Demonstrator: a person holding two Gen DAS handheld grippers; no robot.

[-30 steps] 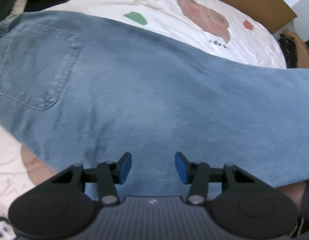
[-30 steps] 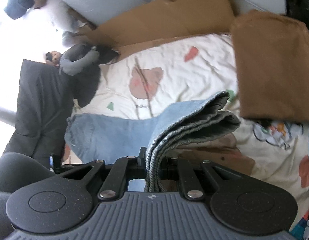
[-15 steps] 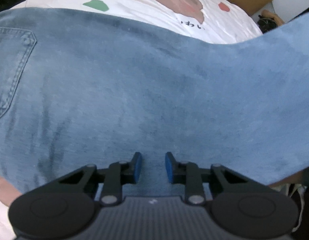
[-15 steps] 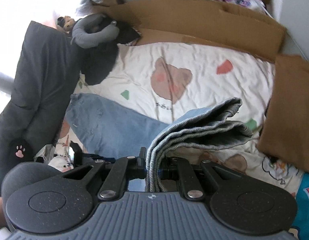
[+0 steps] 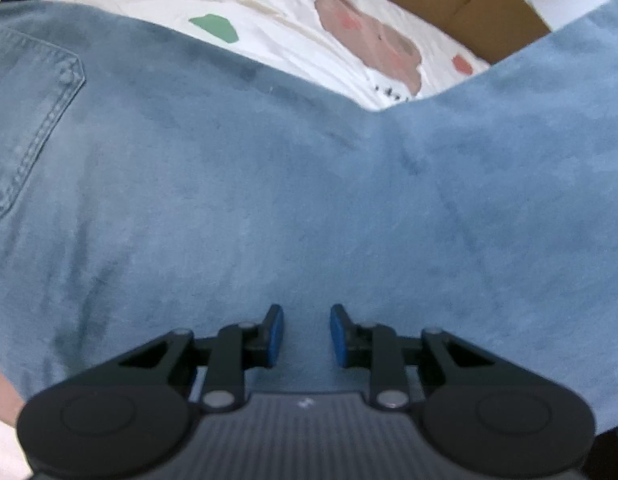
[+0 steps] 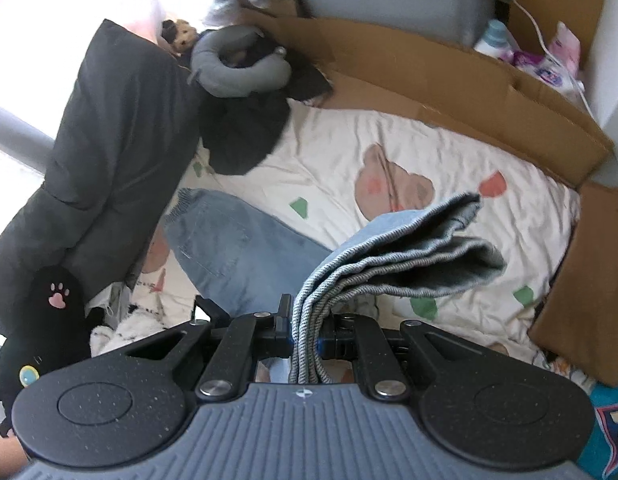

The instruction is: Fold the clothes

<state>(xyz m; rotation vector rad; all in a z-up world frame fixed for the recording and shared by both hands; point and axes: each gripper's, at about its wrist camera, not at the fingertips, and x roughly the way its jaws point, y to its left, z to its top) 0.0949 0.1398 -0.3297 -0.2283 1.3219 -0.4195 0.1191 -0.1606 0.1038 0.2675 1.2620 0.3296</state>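
Note:
Light blue jeans [image 5: 269, 180] lie on the bed and fill the left wrist view, with a back pocket [image 5: 25, 120] at the left. My left gripper [image 5: 305, 336] points down into the denim at their middle. Its blue pads stand a narrow gap apart with a ridge of cloth pinched between them. My right gripper [image 6: 305, 340] is shut on the bunched leg ends [image 6: 409, 256], which it holds lifted above the bed. The waist part of the jeans [image 6: 237, 256] lies flat below. On the right of the left wrist view, the lifted leg [image 5: 549, 100] rises.
The cream bedsheet [image 6: 389, 152] has bear prints. Cardboard sheets [image 6: 429, 80] line its far side. A dark grey coat [image 6: 101, 140] and a grey neck pillow [image 6: 237, 68] lie at the left. A brown folded garment [image 6: 589, 280] is at the right and a black plush [image 6: 57, 300] at the lower left.
My left gripper's jaws narrowed onto the denim and then held still. My right gripper rose and swung across the bed with the leg ends, and the lifted leg now rises at the left view's right.

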